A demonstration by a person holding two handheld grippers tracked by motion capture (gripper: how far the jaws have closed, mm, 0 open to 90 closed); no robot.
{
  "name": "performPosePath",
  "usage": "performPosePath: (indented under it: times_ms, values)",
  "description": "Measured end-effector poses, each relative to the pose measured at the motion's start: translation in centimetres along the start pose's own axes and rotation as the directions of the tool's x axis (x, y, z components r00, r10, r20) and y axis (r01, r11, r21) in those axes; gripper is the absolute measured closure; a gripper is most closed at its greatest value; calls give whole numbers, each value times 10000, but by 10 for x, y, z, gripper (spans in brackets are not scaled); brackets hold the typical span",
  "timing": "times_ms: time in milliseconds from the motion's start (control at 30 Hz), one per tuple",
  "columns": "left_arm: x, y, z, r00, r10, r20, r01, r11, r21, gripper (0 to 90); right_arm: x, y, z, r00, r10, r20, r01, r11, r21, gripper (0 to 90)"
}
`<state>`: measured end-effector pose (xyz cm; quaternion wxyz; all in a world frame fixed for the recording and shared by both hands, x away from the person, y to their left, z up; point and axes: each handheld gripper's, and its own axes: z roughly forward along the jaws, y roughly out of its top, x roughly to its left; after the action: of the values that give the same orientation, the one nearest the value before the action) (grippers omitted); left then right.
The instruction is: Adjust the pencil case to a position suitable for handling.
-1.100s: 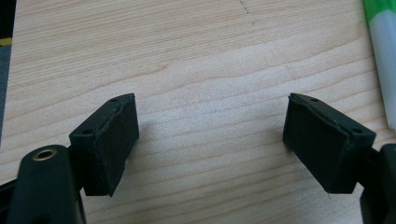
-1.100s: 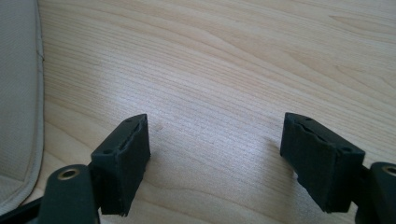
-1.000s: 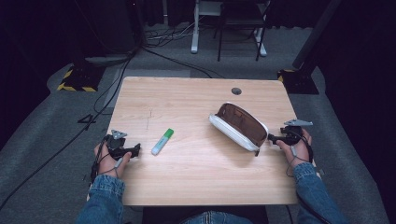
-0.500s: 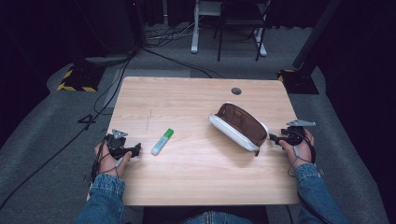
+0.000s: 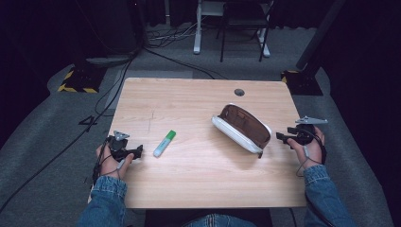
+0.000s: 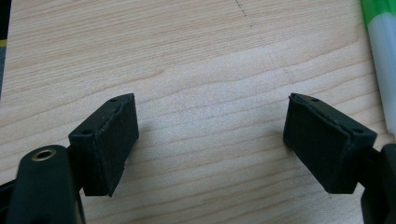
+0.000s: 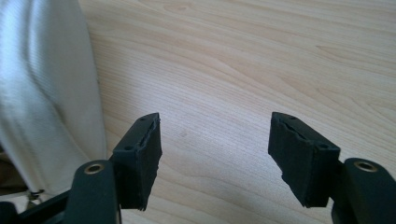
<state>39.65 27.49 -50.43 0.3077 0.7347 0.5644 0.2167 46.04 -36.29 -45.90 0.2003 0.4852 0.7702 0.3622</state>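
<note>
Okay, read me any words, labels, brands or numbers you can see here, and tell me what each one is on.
"4": white mark on the grey floor left of the table.
Green and white marker: no readable print, too small and blurred.
White pencil case: no text visible.

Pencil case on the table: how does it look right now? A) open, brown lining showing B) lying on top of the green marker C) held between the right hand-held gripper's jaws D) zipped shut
A: in the high view the pencil case gapes open, showing its brown inside.
</note>
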Motion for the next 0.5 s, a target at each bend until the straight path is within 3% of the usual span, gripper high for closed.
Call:
performPosePath:
  times_ms: [167,500]
  values:
    - [0,0,0,10000,7,7,-7,10000,-9,183,4,8,-10,9998,-30,-191,26,9998,-177,335]
    - [0,0,0,10000,45,22,-45,10000,5,184,14,18,-20,9994,-137,-331,136,9999,-15,295]
